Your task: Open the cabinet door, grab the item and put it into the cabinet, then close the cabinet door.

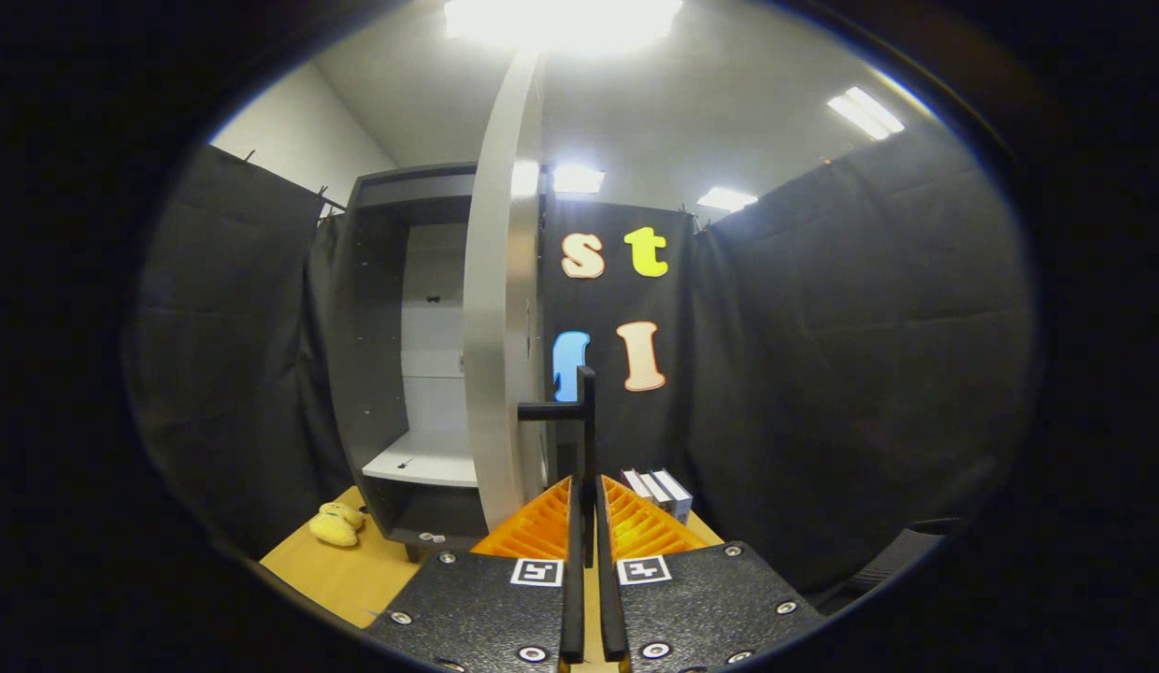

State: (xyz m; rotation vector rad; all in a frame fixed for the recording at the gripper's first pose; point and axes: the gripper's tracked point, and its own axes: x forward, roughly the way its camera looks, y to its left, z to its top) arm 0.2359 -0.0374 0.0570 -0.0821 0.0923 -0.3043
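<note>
Far left, on the wooden tabletop (341,575): a small yellow plush toy (336,524), lying near the cabinet's foot, well apart from the fingers and untouched. Just right of it, a dark grey cabinet (369,355) standing upright on the table, interior pale, one white shelf (421,460) visible partway up with open space above and below. Next along, the white cabinet door (498,308), swung open and seen nearly edge-on, rising tall from near the fingers toward the ceiling lights. Fixed to the door's outer face, a black handle (579,411), a short bar reaching out from the door and a vertical bar running down between the fingertips. At the bottom centre, the gripper (587,509), orange ribbed fingers (542,528) drawn close together with only a narrow slit between them, the handle's vertical bar sitting in that slit; pads apparently pinching it from both sides. Just beyond the right finger, a small stack of white boxes (662,488) on the table.
</note>
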